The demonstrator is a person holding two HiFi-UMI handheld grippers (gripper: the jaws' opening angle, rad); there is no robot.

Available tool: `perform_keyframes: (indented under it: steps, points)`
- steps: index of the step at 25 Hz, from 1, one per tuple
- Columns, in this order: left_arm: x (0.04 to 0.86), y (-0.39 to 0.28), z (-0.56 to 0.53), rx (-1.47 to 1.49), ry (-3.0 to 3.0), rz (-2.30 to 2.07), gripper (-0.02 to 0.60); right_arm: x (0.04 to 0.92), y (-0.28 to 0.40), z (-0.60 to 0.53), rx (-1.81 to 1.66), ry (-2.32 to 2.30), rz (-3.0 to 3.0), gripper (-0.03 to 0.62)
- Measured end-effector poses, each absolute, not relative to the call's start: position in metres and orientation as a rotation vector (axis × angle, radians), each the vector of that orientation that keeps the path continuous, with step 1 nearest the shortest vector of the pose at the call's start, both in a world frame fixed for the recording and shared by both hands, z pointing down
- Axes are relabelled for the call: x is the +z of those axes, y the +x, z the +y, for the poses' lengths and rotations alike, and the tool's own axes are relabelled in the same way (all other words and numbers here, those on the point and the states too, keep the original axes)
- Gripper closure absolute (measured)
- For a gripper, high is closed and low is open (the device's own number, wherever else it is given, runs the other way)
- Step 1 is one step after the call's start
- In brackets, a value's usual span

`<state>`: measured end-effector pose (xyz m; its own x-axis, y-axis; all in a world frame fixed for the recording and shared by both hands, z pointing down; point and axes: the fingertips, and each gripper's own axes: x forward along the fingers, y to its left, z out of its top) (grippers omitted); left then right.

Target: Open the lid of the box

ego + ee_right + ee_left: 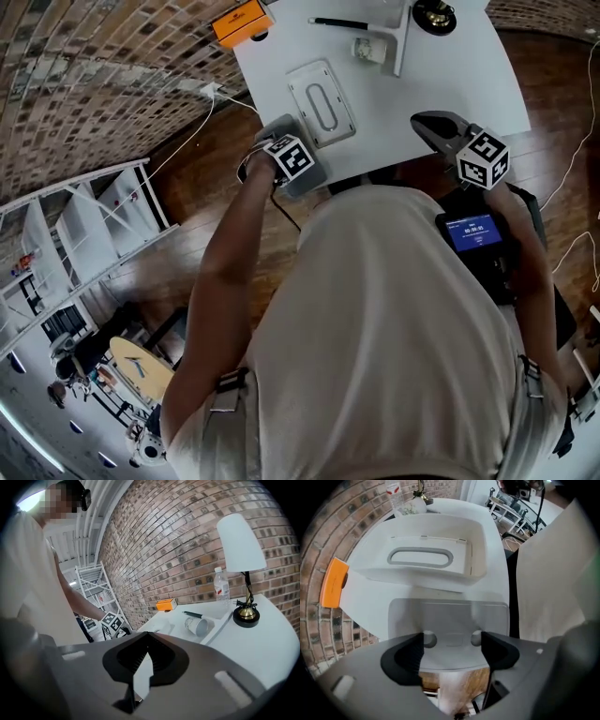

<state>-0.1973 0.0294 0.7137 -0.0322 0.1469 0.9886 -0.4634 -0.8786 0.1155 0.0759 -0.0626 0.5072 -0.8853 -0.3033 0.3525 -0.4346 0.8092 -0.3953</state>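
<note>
While your left claw (452,641) hangs over the near end of the box (322,101) on the desk (450,84), jaws apart, gripping nothing, the box's long axis runs away from you. Your right claw (142,656), closed and empty, sits farther off, right of the box.

The near right half of the white counter (450,89) lies bare, giving open passage up to the black-and-brass lamp base (434,15) at the far edge. A white upright strip (401,37) fences that stretch off from the pale cup (368,50) lying on its side and the black pen (339,22). The flat white lidded box (322,101) fills the near left, and the left gripper (452,644), jaws apart, stands just before it. An orange box (242,21) blocks the far left corner, by the brick wall (94,84).
</note>
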Motion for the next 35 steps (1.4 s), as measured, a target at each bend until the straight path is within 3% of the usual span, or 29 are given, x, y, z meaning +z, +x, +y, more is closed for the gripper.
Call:
perform_keyframes:
  steps: [5, 7, 10, 12, 22, 35]
  points:
    - [0.674, -0.187, 0.018, 1.811, 1.945, -0.515, 0.18, 0.503, 0.065, -0.065, 0.674, 0.512, -2.728, 0.592]
    - [0.645, -0.184, 0.005, 1.67, 2.053, -0.703, 0.218, 0.501, 0.054, -0.069, 0.653, 0.474, -2.735, 0.592]
    - [0.587, -0.179, -0.019, 1.31, 2.275, -1.088, 0.465, 0.501, 0.038, -0.077, 0.617, 0.41, -2.754, 0.592]
    - [0.552, -0.176, -0.023, 1.077, 2.381, -1.26, 0.58, 0.5, 0.025, -0.083, 0.596, 0.368, -2.77, 0.592]
    - [0.457, -0.192, -0.016, 0.324, 2.389, -1.548, 0.58, 0.467, -0.029, -0.085, 0.521, 0.197, -2.847, 0.594]
    - [0.467, -0.195, -0.011, 0.288, 2.368, -1.523, 0.58, 0.463, -0.04, -0.075, 0.5, 0.17, -2.863, 0.594]
